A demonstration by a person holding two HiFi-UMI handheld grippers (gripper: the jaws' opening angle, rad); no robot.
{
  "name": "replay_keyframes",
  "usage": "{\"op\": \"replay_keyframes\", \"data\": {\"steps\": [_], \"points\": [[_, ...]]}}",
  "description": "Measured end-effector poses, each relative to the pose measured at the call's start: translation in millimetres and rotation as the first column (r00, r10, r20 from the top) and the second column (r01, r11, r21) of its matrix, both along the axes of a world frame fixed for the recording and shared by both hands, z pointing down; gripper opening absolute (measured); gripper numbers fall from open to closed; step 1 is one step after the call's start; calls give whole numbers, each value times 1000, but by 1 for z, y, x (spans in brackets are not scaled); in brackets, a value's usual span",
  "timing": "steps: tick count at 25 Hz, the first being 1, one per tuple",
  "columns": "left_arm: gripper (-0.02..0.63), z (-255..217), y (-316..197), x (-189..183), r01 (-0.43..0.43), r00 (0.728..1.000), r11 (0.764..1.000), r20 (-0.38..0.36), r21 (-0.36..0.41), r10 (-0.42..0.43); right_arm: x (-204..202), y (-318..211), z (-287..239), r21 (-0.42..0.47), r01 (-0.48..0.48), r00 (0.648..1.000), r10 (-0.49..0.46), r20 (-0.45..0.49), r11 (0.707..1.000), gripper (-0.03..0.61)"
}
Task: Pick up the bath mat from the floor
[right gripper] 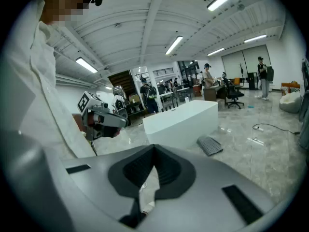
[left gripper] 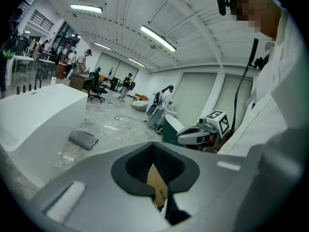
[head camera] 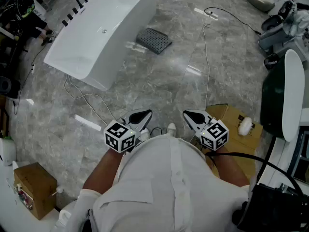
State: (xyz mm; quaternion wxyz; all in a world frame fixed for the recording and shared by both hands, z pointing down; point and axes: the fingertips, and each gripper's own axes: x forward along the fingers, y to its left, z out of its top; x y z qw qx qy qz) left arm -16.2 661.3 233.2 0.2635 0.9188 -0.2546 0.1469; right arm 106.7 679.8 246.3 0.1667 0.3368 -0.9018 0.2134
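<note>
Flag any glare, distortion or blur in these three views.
Head view: sharp, with ceiling-light glare streaks on the glossy floor beside the bath mat. Left gripper view: fisheye curvature, dark corners, ceiling beams bowed. Right gripper view: same fisheye, foreground soft.

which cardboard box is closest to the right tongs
The cardboard just beside the right tongs, with a white object on it; the other box stands away at the person's left.

Right gripper (right gripper: 153, 151) jaws pressed together, nothing between; bath mat (right gripper: 210, 145) on floor (right gripper: 270, 149) just beside white bathtub (right gripper: 181, 122).
</note>
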Motion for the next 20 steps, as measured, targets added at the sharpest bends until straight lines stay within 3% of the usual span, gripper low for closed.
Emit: {"op": "replay_keyframes", "data": {"steps": [10,15,20], "points": [[6,-1,-43,61,42,998,998,51,48,-45,75,-50,31,-22,10,1000,-10,-1,1000,5],[6,10,-78,58,55,996,998,66,6,-56,86,-88,47,-52,8,1000,-9,-8,999,5],[6,34,-149,51,48,998,999,44,-19,-47,81,-151,75,-98,-8,999,4,-41,995,5]]}}
